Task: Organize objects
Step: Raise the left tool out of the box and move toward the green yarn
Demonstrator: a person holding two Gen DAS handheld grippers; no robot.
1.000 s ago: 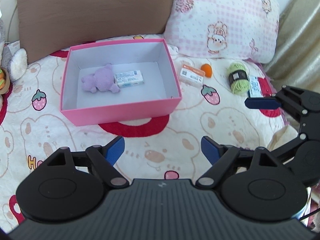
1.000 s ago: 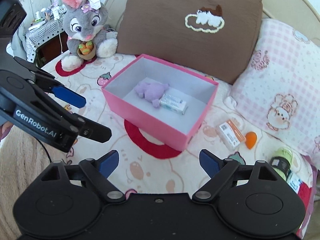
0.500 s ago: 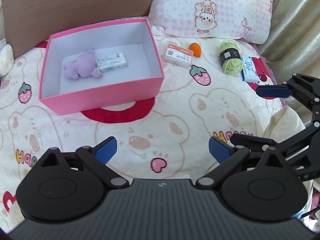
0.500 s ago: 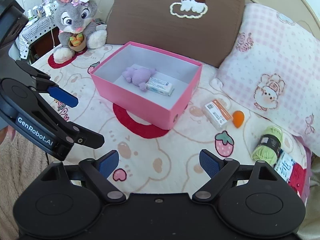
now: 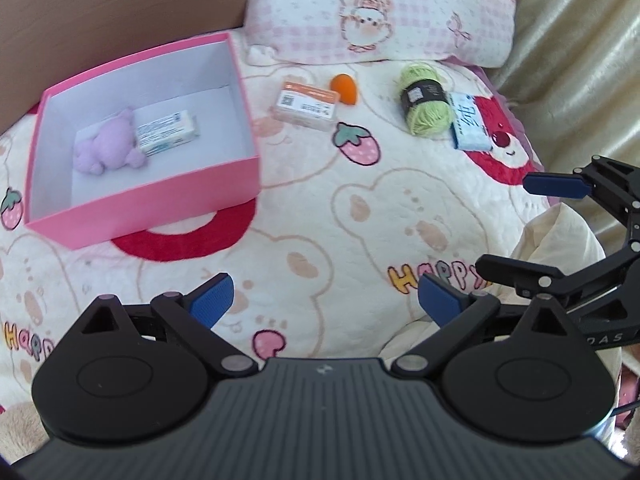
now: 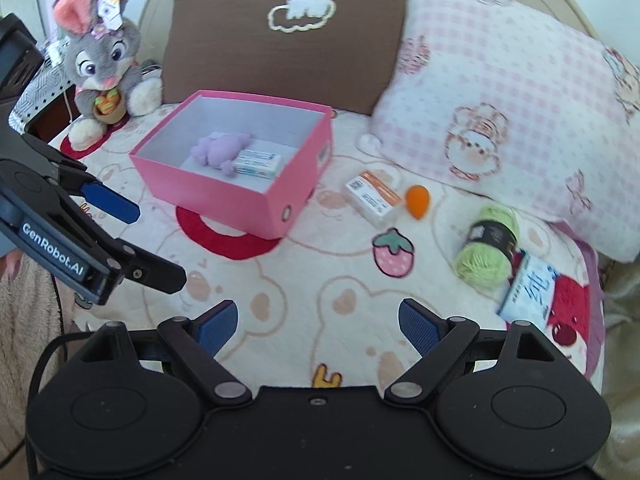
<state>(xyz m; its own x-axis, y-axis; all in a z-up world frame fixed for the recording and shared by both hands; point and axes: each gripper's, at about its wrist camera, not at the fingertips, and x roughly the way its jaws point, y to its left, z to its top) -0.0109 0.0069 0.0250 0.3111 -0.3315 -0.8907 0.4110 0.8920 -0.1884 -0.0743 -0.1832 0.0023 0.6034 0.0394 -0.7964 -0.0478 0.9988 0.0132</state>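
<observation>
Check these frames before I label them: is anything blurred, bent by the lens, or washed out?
Left wrist view: the pink box and orange-striped carton are slightly motion-smeared; bright daylight washes out the curtain. Right wrist view: the blue packet is smeared; the fisheye bends the checked pillow near the edge; the tongs stay sharp in both views.

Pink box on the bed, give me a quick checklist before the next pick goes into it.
1. Pink box open, no lid on it: ok.
2. Free floor space beside the purple plush and white carton: ok.
3. Left hand-held gripper open with nothing between its fingers: ok.
4. Right hand-held gripper open, nothing between its fingers: ok.
5. Orange-striped carton, orange egg, green yarn and blue packet all boxed: not ok, still on the blanket.
6. Yarn clear of the packet: cannot tell.
</observation>
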